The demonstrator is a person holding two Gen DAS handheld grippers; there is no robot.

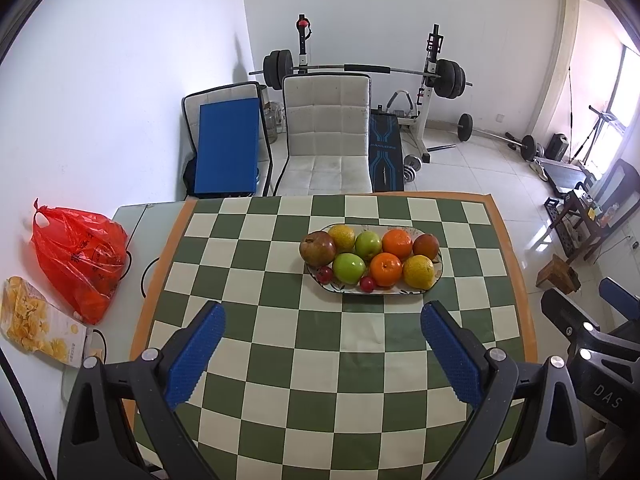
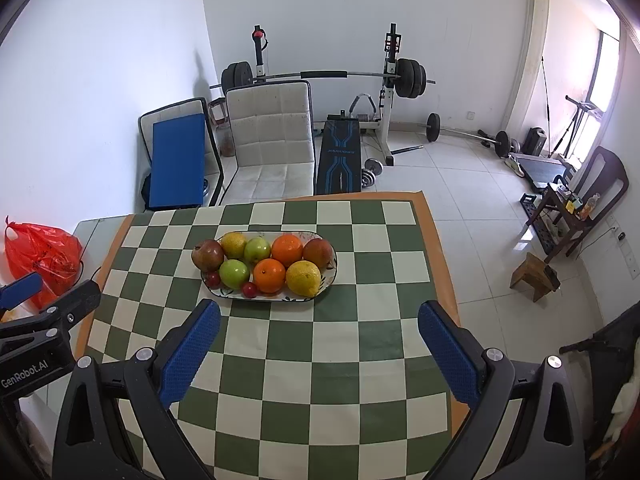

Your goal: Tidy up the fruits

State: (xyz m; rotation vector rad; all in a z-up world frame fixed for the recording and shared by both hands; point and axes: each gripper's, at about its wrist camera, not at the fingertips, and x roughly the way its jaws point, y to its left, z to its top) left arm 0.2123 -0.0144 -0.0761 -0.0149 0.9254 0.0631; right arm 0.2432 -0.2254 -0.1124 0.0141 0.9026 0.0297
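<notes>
All the fruit sits on one oval plate [image 1: 434,276] near the far middle of the checked surface [image 1: 320,360], in two rows; the back row runs from a reddish-brown fruit [image 1: 317,248] through a yellow one, a green apple [image 1: 368,244] and an orange [image 1: 397,242] to a dark red fruit [image 1: 426,246]; the front row holds a second green apple [image 1: 349,267], a second orange [image 1: 385,269] and a lemon [image 1: 418,271], with two small red fruits [image 1: 324,274] tucked at the near rim; the pieces touch one another

The left claw [image 1: 322,316] hangs over the near part of the surface, spread wide and holding nothing; the right claw [image 2: 319,314] does the same, wide apart and empty, and the plate [image 2: 332,276] lies ahead of it and slightly to its left

Judging from this, either the sorting is finished or no piece has been lifted yet; I cannot tell which

If a pick comes next, start with an outer piece such as the lemon [image 2: 303,278], which has free space on its outer side; come down from above with the fingers straddling the widest part; close gently, since round skins slip; lift straight up so neighbours do not roll; the small red fruits could escape over the low rim if nudged; keep the idle claw well clear of the plate
</notes>
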